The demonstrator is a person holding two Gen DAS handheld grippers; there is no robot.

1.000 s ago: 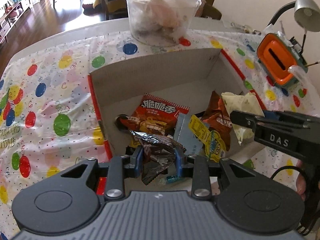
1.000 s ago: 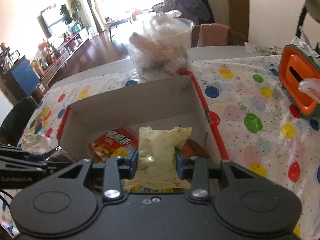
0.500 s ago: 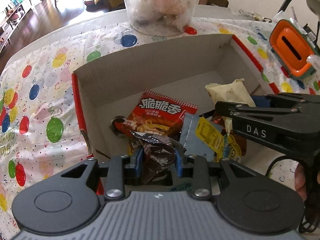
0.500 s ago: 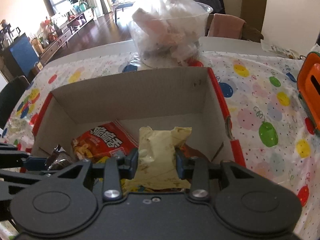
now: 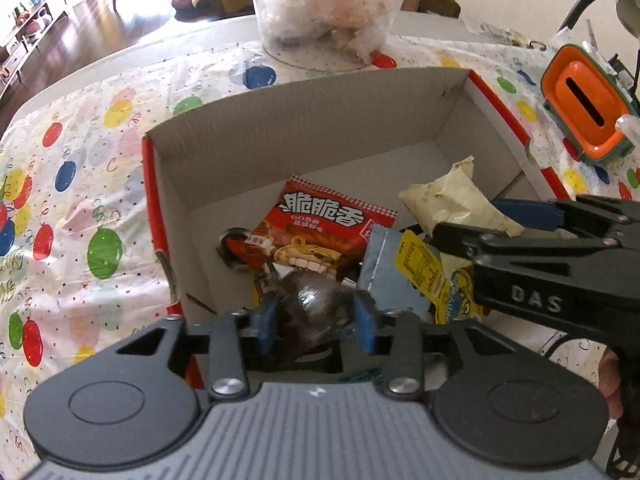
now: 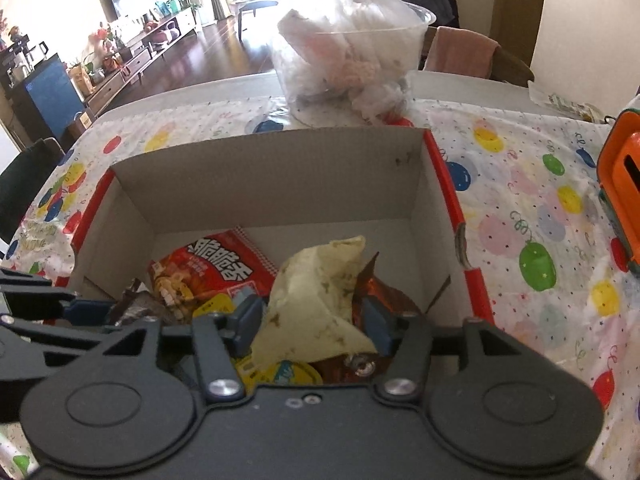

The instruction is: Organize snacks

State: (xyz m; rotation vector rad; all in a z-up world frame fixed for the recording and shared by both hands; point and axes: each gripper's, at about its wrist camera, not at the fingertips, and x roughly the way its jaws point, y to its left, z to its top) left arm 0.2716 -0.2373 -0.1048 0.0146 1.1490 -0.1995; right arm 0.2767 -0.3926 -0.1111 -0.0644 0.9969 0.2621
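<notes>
An open cardboard box point(image 5: 304, 120) point(image 6: 272, 168) with red edges holds several snack packs, among them a red pack point(image 5: 320, 224) point(image 6: 216, 272) and a blue-and-yellow pack point(image 5: 404, 268). My left gripper point(image 5: 316, 316) is over the box's near side, its jaws spread a little around a dark shiny snack pack point(image 5: 312, 304). My right gripper point(image 6: 312, 320) point(image 5: 496, 220) is over the box's right part, its jaws wide apart, with a pale yellow snack pack point(image 6: 316, 300) point(image 5: 452, 204) tilted loosely between them.
A clear plastic tub point(image 5: 328, 8) point(image 6: 352, 68) of wrapped items stands behind the box. An orange and green container point(image 5: 584, 108) point(image 6: 624, 188) sits at the right. A desk lamp point(image 5: 624, 8) stands at the far right. A balloon-print cloth point(image 5: 80, 184) covers the table.
Both grippers moved forward and down into the box. Both jaws have widened; the pale yellow pack has tipped sideways and the dark pack sits looser between the left pads.
</notes>
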